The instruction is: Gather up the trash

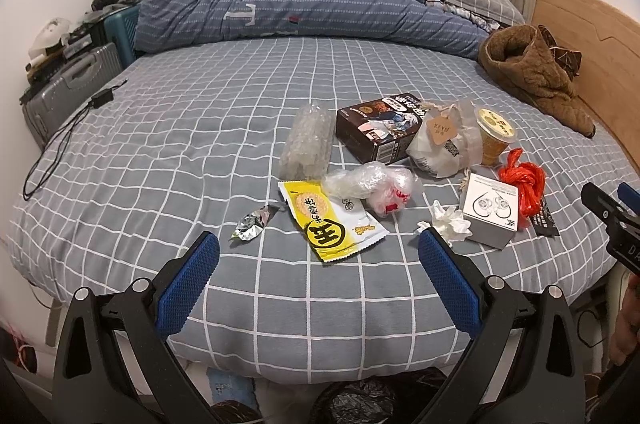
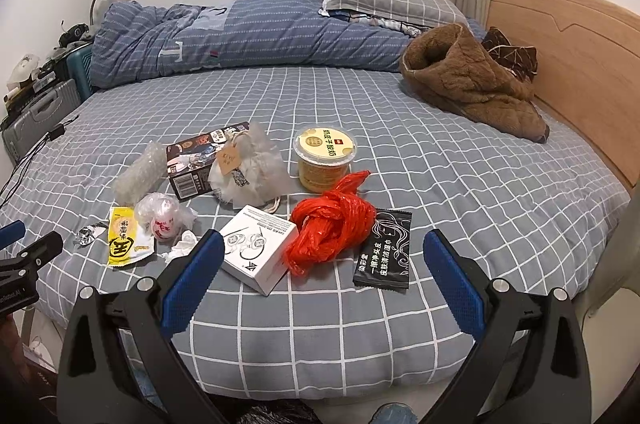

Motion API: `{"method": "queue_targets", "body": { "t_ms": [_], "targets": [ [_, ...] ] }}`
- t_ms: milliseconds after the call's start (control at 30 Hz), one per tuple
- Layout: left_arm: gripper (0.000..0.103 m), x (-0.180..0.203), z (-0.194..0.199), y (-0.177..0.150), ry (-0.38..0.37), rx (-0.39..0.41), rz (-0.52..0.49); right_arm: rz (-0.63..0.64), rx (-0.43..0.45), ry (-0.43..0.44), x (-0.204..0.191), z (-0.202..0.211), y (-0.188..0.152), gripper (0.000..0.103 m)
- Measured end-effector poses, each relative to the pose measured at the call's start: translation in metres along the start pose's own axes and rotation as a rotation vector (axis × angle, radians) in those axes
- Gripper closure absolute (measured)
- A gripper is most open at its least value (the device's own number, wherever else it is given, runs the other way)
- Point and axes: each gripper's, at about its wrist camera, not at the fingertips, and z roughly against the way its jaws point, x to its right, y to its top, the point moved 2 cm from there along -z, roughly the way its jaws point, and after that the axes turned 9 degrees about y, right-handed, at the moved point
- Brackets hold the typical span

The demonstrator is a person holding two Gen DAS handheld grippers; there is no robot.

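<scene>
Trash lies on the grey checked bed [image 1: 200,152]. In the left wrist view: a yellow snack wrapper [image 1: 332,220], a foil wrapper [image 1: 252,224], a clear plastic bag [image 1: 368,184], bubble wrap [image 1: 308,140], a dark box [image 1: 376,126], a white tissue [image 1: 450,220], a white box [image 1: 492,210]. In the right wrist view: a red plastic bag [image 2: 328,224], a black sachet [image 2: 384,250], the white box [image 2: 258,250], a yellow cup [image 2: 324,158]. My left gripper [image 1: 318,252] is open above the bed's near edge. My right gripper [image 2: 324,252] is open and empty, before the red bag.
A blue duvet [image 1: 304,4] and a pillow [image 2: 388,0] lie at the far side. A brown fleece garment [image 2: 468,80] lies by the wooden headboard [image 2: 568,52]. Suitcases [image 1: 68,88] stand left of the bed. A black cable [image 1: 60,140] trails on the left. Black bags [image 1: 360,400] sit below the bed's edge.
</scene>
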Motion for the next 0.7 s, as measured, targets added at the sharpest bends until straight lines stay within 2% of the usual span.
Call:
{"method": "queue_targets", "body": {
  "t_ms": [700],
  "targets": [
    [0.006, 0.0072, -0.0017, 0.0034, -0.012, -0.005, -0.014, -0.002, 0.013, -0.005, 0.0041, 0.0011, 0.0062, 0.007]
  ]
}}
